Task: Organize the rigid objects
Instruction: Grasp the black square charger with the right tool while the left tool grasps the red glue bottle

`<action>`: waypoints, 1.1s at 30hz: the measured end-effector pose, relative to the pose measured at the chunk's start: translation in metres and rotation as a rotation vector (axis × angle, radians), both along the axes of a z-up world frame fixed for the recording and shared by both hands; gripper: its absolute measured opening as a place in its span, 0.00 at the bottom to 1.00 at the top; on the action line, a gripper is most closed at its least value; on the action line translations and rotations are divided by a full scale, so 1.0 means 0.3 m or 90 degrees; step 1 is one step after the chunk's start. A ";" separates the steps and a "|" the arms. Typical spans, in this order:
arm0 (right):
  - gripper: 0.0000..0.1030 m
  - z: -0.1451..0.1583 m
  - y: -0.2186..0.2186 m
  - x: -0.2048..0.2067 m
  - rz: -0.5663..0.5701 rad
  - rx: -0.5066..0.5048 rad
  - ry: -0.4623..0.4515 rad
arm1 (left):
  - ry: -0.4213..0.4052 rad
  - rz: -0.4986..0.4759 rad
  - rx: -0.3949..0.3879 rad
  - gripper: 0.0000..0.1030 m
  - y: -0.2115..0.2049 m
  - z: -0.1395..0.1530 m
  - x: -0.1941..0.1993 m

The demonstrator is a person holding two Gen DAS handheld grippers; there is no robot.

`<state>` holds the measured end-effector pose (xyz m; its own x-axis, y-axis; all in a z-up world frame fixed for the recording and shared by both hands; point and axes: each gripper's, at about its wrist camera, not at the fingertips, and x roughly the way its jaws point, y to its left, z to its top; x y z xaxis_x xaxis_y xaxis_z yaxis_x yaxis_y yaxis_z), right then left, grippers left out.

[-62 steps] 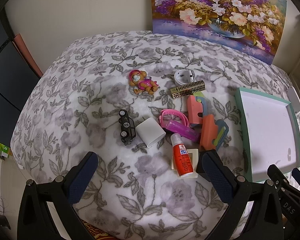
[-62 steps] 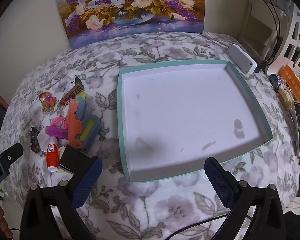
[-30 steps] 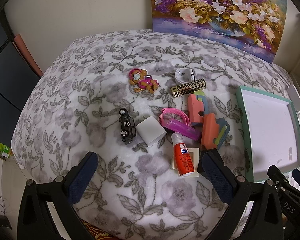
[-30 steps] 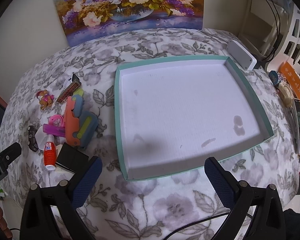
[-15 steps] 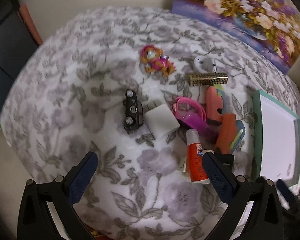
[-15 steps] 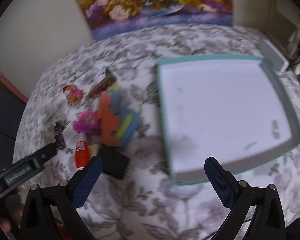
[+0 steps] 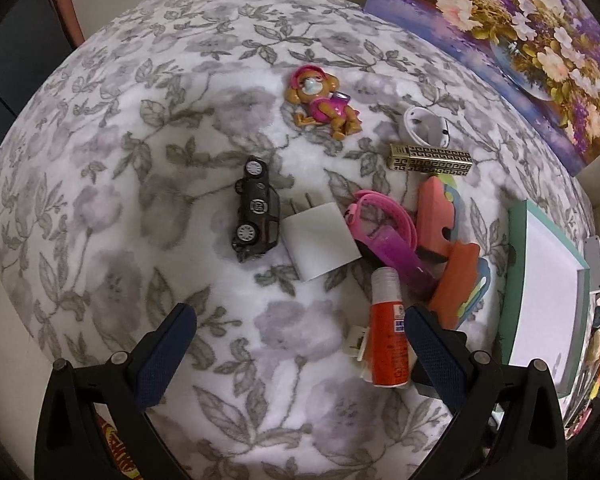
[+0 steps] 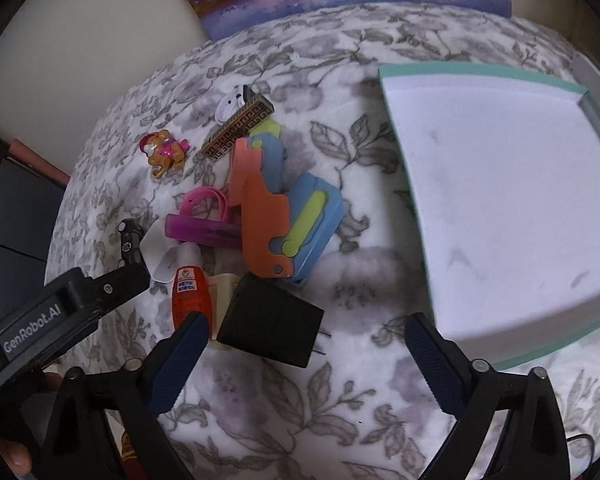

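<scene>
While your left gripper (image 7: pixel 300 344) hangs over the floral cloth (image 7: pixel 140 152) at the bottom of its frame, jaws spread wide with nothing between them, the clutter sits above and to the right of it: a black toy car (image 7: pixel 256 210) touching a white charger (image 7: pixel 320 240), a pink band (image 7: pixel 384 210), a purple tube (image 7: pixel 396 254), and an orange glue bottle (image 7: pixel 388 344) just beside the right finger. Higher up lie a dog figure (image 7: pixel 324 104), a white earbud case (image 7: pixel 424 124) and a gold patterned bar (image 7: pixel 430 159). Your right gripper (image 8: pixel 302 354) has its jaws wide but closing, empty between; a black charger (image 8: pixel 270 328) lies just above its left finger. The teal-rimmed tray (image 8: pixel 480 68) fills the right of that frame, nothing in it.
</scene>
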<state>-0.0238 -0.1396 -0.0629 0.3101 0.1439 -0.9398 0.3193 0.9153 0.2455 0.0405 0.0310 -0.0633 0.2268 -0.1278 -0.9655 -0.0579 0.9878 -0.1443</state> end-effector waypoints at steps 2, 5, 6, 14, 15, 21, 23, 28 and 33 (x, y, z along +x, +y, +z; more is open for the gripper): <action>0.92 -0.016 0.010 0.007 0.004 0.003 0.007 | 0.005 -0.005 -0.003 1.00 -0.010 -0.004 0.002; 0.86 -0.040 0.018 0.013 0.004 0.015 0.017 | 0.015 -0.016 0.005 0.99 -0.024 -0.015 0.004; 0.86 -0.049 0.021 0.014 0.004 0.020 0.020 | 0.016 -0.020 0.007 0.98 -0.030 -0.017 0.005; 0.85 -0.090 0.033 0.011 -0.002 0.041 0.036 | 0.037 -0.051 0.003 0.69 -0.077 -0.056 0.005; 0.85 -0.092 0.029 0.010 -0.006 0.048 0.035 | 0.037 -0.055 -0.001 0.66 -0.081 -0.057 0.004; 0.75 -0.087 0.023 0.006 -0.003 0.072 0.023 | 0.048 -0.066 -0.061 0.34 -0.086 -0.061 0.006; 0.70 -0.078 0.019 -0.002 -0.002 0.085 0.019 | 0.049 -0.067 -0.088 0.25 -0.083 -0.058 0.003; 0.70 -0.075 0.006 -0.011 -0.007 0.100 0.019 | 0.042 -0.061 -0.099 0.24 -0.075 -0.051 -0.011; 0.61 -0.044 -0.023 -0.026 -0.019 0.121 0.001 | 0.028 -0.043 -0.108 0.23 -0.044 -0.023 -0.010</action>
